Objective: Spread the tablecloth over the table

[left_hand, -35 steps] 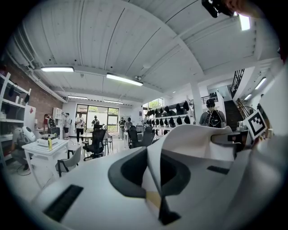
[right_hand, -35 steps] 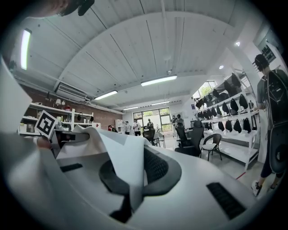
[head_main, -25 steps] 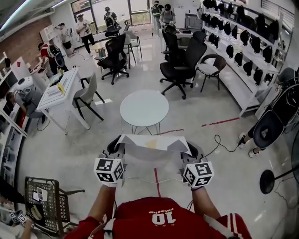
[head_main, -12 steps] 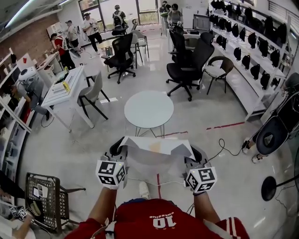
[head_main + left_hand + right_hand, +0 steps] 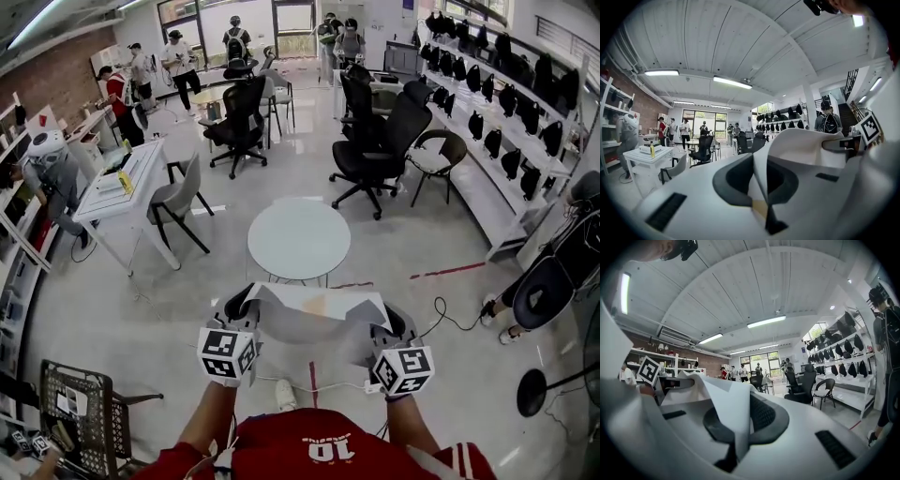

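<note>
A white tablecloth [image 5: 314, 311] hangs stretched between my two grippers, just short of the round white table [image 5: 299, 240]. My left gripper [image 5: 236, 307] is shut on the cloth's left corner [image 5: 761, 183], the fabric pinched between its jaws. My right gripper [image 5: 392, 321] is shut on the right corner [image 5: 733, 418] in the same way. Both grippers point level toward the table. A faint yellowish patch shows in the middle of the cloth. The table top is bare.
A grey chair [image 5: 175, 199] and a white desk [image 5: 120, 183] stand to the table's left. Black office chairs [image 5: 375, 141] stand behind it. A wire cart [image 5: 80, 412] is at my lower left. A cable [image 5: 441, 314] lies on the floor at right. Several people stand at the back.
Both grippers have carried the cloth forward toward the round table, which now lies closer. The grip on both corners is unchanged.
</note>
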{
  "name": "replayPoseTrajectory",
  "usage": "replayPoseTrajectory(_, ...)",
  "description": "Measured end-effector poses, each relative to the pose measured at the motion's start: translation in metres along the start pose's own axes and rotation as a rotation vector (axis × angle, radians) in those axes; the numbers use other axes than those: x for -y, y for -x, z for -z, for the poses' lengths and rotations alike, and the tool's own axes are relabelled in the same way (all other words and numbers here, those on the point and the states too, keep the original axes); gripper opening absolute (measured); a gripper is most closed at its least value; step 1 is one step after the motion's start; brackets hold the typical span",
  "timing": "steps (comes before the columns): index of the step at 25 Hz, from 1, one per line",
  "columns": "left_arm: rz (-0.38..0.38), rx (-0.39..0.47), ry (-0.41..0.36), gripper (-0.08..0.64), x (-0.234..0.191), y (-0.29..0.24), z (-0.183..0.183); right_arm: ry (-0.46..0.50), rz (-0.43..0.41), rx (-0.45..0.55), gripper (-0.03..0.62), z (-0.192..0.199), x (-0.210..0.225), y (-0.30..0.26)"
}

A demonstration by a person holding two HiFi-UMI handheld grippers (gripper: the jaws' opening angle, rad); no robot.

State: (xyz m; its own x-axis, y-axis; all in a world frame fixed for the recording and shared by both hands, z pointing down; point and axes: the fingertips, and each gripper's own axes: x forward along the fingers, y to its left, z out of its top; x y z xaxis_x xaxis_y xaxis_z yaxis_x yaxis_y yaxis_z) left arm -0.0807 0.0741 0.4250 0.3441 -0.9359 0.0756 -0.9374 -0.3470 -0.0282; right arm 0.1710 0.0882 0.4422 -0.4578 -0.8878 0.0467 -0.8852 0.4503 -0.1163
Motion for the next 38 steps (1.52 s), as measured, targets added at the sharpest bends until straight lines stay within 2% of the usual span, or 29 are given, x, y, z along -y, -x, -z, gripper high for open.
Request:
replayPoseTrajectory(14, 0.031, 0.000, -0.010, 0.011, -0.097, -0.072, -0.013, 0.001, 0.009, 0.015, 0.015, -0.020, -0.013, -0.121)
replayPoseTrajectory(20, 0.045, 0.020, -0.001, 0.011, -0.133, -0.086, -0.021, 0.012, 0.021, 0.012, 0.015, -0.028, -0.029, -0.152)
replayPoseTrajectory(24, 0.061, 0.037, 0.005, 0.011, -0.148, -0.090, -0.023, 0.020, 0.032, 0.005, 0.015, -0.028, -0.039, -0.163)
replayPoseTrajectory(28, 0.072, 0.037, 0.049, 0.011, -0.160, -0.097, -0.021, 0.028, 0.044, -0.012, 0.015, -0.029, -0.045, -0.171)
replayPoseTrajectory(38, 0.101, 0.057, 0.069, 0.011, -0.161, -0.111, -0.022, 0.042, 0.067, -0.009, 0.015, -0.034, -0.041, -0.175)
